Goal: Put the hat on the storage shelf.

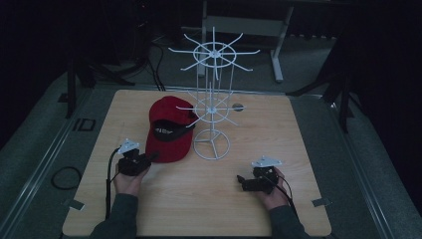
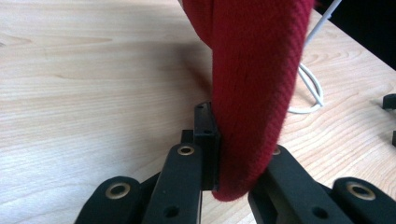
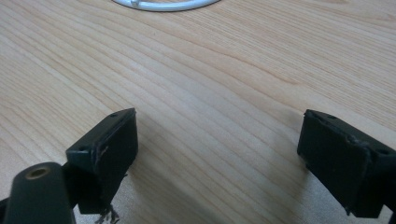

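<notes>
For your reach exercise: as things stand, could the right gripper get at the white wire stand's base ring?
Probably yes: the right gripper is open, holding nothing, and only bare table lies between it and the base ring.

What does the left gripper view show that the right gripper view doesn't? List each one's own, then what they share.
Left gripper view alone: the red cap, its brim edge pinched between the left tool jaws, and a short curve of the white wire stand base beyond it.
Right gripper view alone: the right tool with jaws wide apart and nothing between them, just above the wood.
Both: the light wooden table and part of the stand's white base ring.
</notes>
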`<state>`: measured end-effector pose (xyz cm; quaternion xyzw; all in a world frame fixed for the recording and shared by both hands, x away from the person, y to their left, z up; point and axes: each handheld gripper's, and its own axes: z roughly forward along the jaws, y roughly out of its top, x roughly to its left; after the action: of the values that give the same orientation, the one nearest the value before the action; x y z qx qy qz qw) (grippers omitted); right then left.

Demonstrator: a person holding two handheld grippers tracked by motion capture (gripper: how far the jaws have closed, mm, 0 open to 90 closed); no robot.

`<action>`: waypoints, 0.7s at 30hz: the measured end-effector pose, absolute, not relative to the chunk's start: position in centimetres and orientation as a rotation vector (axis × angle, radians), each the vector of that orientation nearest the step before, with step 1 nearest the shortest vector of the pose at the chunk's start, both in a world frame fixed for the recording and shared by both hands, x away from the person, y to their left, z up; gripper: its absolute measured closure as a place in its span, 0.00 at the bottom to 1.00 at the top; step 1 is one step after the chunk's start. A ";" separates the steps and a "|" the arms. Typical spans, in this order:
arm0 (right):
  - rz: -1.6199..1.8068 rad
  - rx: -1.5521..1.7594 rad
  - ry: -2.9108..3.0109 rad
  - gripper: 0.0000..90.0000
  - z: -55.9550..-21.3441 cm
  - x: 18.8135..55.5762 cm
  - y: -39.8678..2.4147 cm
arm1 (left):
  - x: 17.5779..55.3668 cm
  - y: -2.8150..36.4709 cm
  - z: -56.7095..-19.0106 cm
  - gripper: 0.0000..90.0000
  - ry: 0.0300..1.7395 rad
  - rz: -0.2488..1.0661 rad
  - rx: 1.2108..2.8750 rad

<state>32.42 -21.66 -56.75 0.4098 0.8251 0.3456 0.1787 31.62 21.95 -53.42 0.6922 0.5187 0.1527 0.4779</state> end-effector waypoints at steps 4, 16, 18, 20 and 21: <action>0.977 1.159 2.333 0.13 -56.8 32.4 -21.7 | 31.5 22.2 -53.2 0.95 1.278 0.388 1.674; 0.977 1.159 2.334 0.13 -56.7 32.4 -21.7 | 30.9 23.2 -52.2 0.95 1.286 0.433 1.633; 0.976 1.158 2.334 0.13 -56.7 32.4 -21.7 | 30.8 23.4 -52.0 0.95 1.285 0.440 1.630; 0.977 1.157 2.334 0.13 -56.7 32.4 -21.7 | 30.7 23.4 -51.8 0.95 1.289 0.446 1.623; 0.977 1.157 2.334 0.13 -56.7 32.4 -21.7 | 30.7 23.5 -51.7 0.95 1.287 0.449 1.622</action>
<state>32.38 -21.68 -56.75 0.4092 0.8254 0.3455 0.1790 30.67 23.47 -51.71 0.6676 0.5296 0.1850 0.4895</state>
